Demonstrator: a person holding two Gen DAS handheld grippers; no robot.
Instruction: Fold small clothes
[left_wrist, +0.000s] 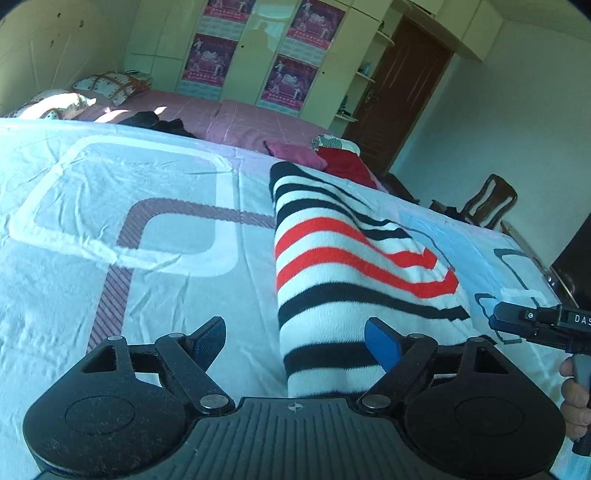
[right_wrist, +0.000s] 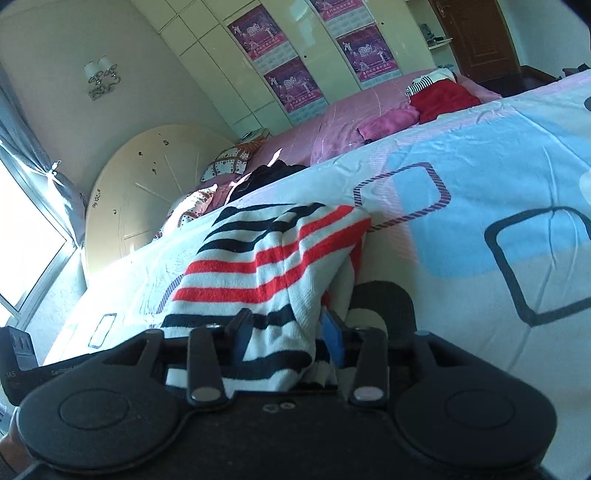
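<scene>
A small white garment with black and red stripes (left_wrist: 343, 266) lies folded lengthwise on the patterned bed sheet (left_wrist: 110, 258). My left gripper (left_wrist: 295, 341) is open above its near end; the left finger is over the sheet, the blue right finger over the cloth. In the right wrist view the same garment (right_wrist: 258, 266) lies bunched between my right gripper's (right_wrist: 286, 330) fingers, which stand apart around the cloth's near edge without clamping it. The right gripper also shows in the left wrist view (left_wrist: 543, 325), at the garment's right side.
A pile of red, pink and striped clothes (left_wrist: 332, 155) lies at the far edge of the sheet. Dark clothing (left_wrist: 155, 122) lies on the pink bed behind. A wooden chair (left_wrist: 487, 199) and a door (left_wrist: 395, 99) stand at right.
</scene>
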